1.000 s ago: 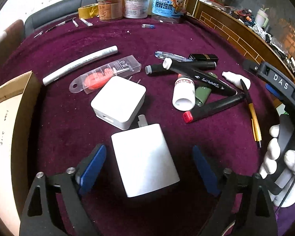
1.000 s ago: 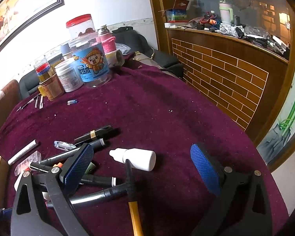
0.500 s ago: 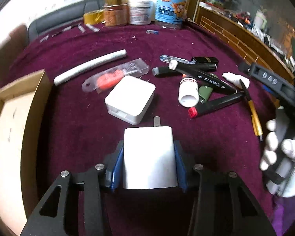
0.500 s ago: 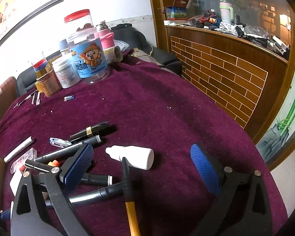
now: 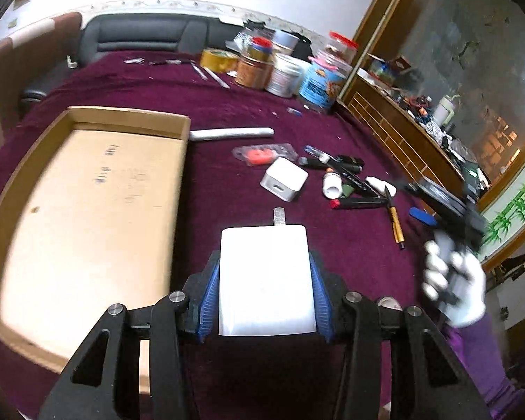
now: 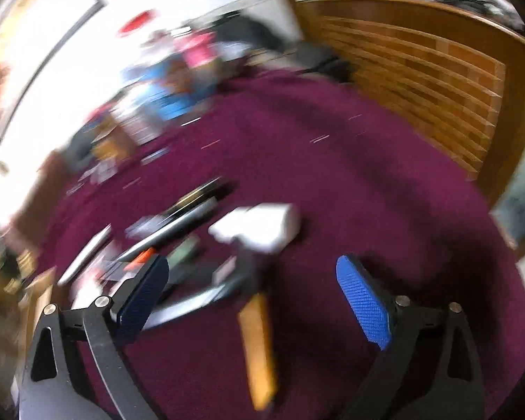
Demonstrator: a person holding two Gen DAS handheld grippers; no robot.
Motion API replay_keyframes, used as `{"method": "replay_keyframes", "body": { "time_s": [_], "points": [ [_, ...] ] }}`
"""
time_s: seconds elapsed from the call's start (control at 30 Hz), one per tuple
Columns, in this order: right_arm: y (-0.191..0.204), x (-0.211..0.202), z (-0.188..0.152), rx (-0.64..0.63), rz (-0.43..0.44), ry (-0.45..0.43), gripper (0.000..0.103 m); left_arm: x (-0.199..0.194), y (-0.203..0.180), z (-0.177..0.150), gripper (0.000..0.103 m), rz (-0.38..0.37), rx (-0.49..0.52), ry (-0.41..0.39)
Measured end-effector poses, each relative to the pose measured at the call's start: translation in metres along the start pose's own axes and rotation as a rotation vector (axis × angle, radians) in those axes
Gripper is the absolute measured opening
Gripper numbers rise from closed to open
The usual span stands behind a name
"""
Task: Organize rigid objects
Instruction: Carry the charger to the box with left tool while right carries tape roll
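**White charger clamped in the left tool above the desk**

While the left tool (image 5: pixel 265 294) is lifted over the maroon-covered desk (image 5: pixel 227 112), its two blue pads press on the left and right sides of a white charger (image 5: pixel 266 280), so the tool is clamped on it. Its jaws have just been closing, and the charger sits squarely between them. The charger's metal prong (image 5: pixel 280 216) sticks out forward, away from the tool, and the white body fills the whole gap from pad to pad.

Left of the held charger lies an open cardboard box (image 5: pixel 129 119), with nothing visible on its pale floor. Ahead of the tool, well apart from it, a second white charger (image 5: pixel 284 179) rests on the cloth, with a clear packet holding something orange (image 5: pixel 262 154) and a white tube (image 5: pixel 231 133) beyond it. To the right of those lies a loose heap of markers (image 5: pixel 350 175) and a yellow pen (image 5: pixel 396 222).

A white-gloved hand (image 5: pixel 451 283) at the right edge grips the right tool (image 6: pixel 255 301). In its own blurred view that tool's blue pads stand wide apart with nothing gripped; the yellow pen lies on the cloth below the gap, and a small white bottle (image 6: pixel 259 225) lies just beyond.
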State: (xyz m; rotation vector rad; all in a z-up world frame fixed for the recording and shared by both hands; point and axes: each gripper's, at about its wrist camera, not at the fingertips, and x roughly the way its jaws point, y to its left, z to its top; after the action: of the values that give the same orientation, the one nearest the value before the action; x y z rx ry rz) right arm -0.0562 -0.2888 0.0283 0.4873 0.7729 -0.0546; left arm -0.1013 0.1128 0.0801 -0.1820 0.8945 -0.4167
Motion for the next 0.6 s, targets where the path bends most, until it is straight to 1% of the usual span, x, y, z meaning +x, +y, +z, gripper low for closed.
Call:
{"method": "replay_keyframes", "body": {
  "time_s": [0.03,0.1,0.17,0.2,0.23,0.27,0.3,0.33,0.37,0.4,0.43,0.53,0.6],
  "points": [
    [0.010,-0.009,-0.009,-0.062,0.016,0.022,0.097,-0.003,0.005,-0.001,0.041,-0.002,-0.007,-0.005],
    [0.034,-0.030,-0.038,-0.223,0.025,0.079,0.097,-0.005,0.011,-0.004,0.041,-0.021,-0.021,-0.011],
    [0.051,-0.043,-0.070,-0.345,0.015,0.121,0.090,-0.003,0.014,-0.008,0.041,-0.033,-0.030,-0.011],
    [0.058,-0.048,-0.086,-0.397,0.002,0.136,0.078,-0.001,0.015,-0.010,0.041,-0.045,-0.037,-0.009],
    [0.064,-0.050,-0.101,-0.443,-0.006,0.152,0.064,0.000,0.015,-0.012,0.041,-0.054,-0.041,-0.007],
    [0.071,-0.051,-0.114,-0.489,-0.011,0.172,0.058,0.001,0.015,-0.013,0.041,-0.062,-0.044,-0.004],
    [0.076,-0.050,-0.125,-0.526,-0.020,0.183,0.048,0.001,0.016,-0.014,0.041,-0.069,-0.045,-0.001],
    [0.082,-0.054,-0.135,-0.563,-0.035,0.151,0.044,-0.001,0.016,-0.016,0.041,-0.072,-0.045,-0.001],
    [0.083,-0.057,-0.140,-0.583,-0.037,0.134,0.044,-0.003,0.016,-0.017,0.041,-0.074,-0.043,-0.002],
    [0.087,-0.056,-0.143,-0.598,-0.038,0.146,0.039,-0.005,0.017,-0.018,0.041,-0.072,-0.041,-0.005],
    [0.087,-0.057,-0.143,-0.603,-0.040,0.139,0.037,-0.009,0.018,-0.019,0.041,-0.069,-0.042,-0.011],
    [0.091,-0.061,-0.148,-0.627,-0.066,0.129,0.035,-0.021,0.026,-0.019,0.041,-0.061,-0.051,-0.041],
    [0.091,-0.067,-0.147,-0.624,-0.055,0.120,0.035,-0.029,0.033,-0.020,0.041,-0.049,-0.058,-0.060]
  ]
}}
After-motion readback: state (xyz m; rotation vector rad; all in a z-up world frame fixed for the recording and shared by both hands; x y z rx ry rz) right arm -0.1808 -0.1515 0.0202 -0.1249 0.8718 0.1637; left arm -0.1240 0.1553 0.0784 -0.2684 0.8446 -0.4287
